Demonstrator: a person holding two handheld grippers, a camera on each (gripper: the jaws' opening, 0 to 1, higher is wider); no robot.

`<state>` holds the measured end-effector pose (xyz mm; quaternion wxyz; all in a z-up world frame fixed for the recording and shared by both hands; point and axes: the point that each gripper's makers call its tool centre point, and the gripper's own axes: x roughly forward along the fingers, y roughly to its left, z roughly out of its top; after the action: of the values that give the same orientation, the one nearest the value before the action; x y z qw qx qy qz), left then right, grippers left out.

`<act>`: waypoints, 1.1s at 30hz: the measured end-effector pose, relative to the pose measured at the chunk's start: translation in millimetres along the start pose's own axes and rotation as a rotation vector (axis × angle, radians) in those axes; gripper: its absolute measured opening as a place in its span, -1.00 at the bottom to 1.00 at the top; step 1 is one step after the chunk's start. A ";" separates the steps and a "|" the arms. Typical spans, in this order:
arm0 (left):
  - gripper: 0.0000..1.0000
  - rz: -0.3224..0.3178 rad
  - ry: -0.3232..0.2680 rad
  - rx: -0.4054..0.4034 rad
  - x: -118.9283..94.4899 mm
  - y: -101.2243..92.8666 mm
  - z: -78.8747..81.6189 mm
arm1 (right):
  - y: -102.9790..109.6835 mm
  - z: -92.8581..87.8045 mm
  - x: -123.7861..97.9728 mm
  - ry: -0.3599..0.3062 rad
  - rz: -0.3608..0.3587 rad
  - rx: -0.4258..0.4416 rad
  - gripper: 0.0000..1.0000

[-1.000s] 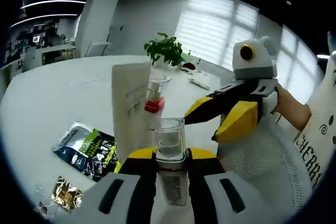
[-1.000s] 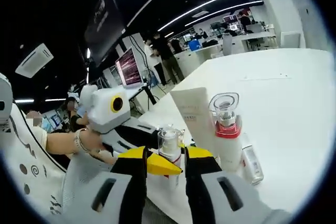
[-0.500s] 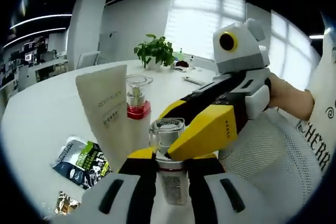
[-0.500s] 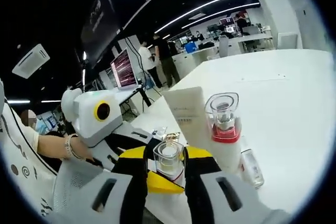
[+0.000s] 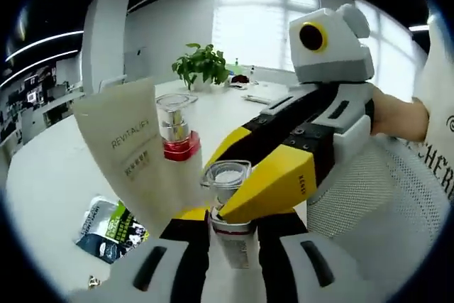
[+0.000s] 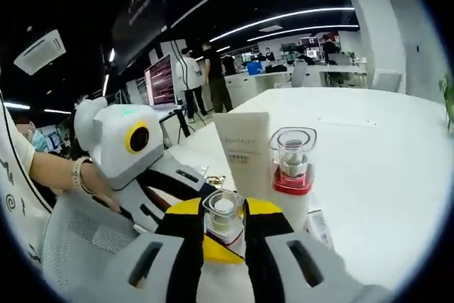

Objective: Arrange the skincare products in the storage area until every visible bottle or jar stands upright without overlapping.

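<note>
Two claws met on one small clear-capped bottle at the lower centre of the left gripper view: the left claw gripped its body, and the right claw, coming in from the right, pinched just under the cap. In the right gripper view the right claw held the same bottle at lower centre. Just left of it in the left gripper view stood a cream tube and a red-collared pump bottle. A dark sachet lay on the white bench at lower left.
</note>
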<state>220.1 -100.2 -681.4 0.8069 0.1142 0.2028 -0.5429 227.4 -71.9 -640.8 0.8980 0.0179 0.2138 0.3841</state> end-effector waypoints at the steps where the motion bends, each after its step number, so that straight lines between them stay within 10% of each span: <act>1: -0.47 0.017 0.016 0.036 0.5 2.1 -2.7 | -0.7 1.6 -0.5 -0.009 -0.002 0.002 -0.58; 33: -0.59 0.060 0.083 0.124 22.4 16.0 -27.9 | -19.2 -12.7 2.8 0.040 -0.083 -0.133 -0.57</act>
<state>236.5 -101.3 -717.0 0.8052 0.1925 0.1982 -0.5247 237.1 -85.2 -657.2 0.9079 -0.0584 0.2063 0.3601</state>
